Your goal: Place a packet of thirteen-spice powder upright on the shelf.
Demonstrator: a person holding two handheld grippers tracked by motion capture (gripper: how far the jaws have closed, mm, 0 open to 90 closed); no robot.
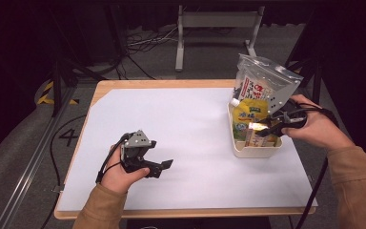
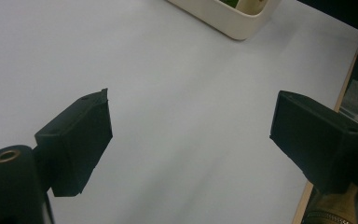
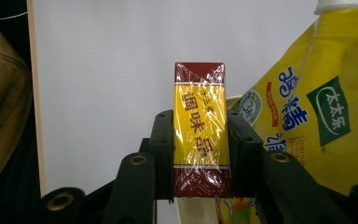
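- My left claw (image 1: 158, 168) sits low over the white sheet (image 1: 186, 143) near the bench's (image 1: 100, 88) front-left, jaws wide apart with nothing between them. In the left gripper view I see bare sheet past both jaws and a corner of the bin (image 2: 223, 18) far off.
- It is well away from the work, so the only risk I see on that side is dragging its cable across the sheet if I swing it over.
- Further right, the cream bin (image 1: 240, 148) stands on the sheet near the right edge, with a yellow pouch (image 1: 248, 117) upright in it and a clear bag (image 1: 262, 86) leaning at the back.
- My right claw (image 1: 267, 126) is at the bin's right side and grips a box (image 3: 200, 130), red and yellow, film-wrapped, pinched across its narrow sides. The box sits just beside the pouch (image 3: 317, 116); I can't tell whether it has cleared the bin's rim.
- The film looks slick, and the pads hold only the lower half of the box, so I judge it could slip or pivot if I tilt the wrist.
- Lifting crookedly could snag the pouch and tip it, or pull the light bin along.
- The bin stands close to the sheet's right edge, so a sideways shove might push it off.
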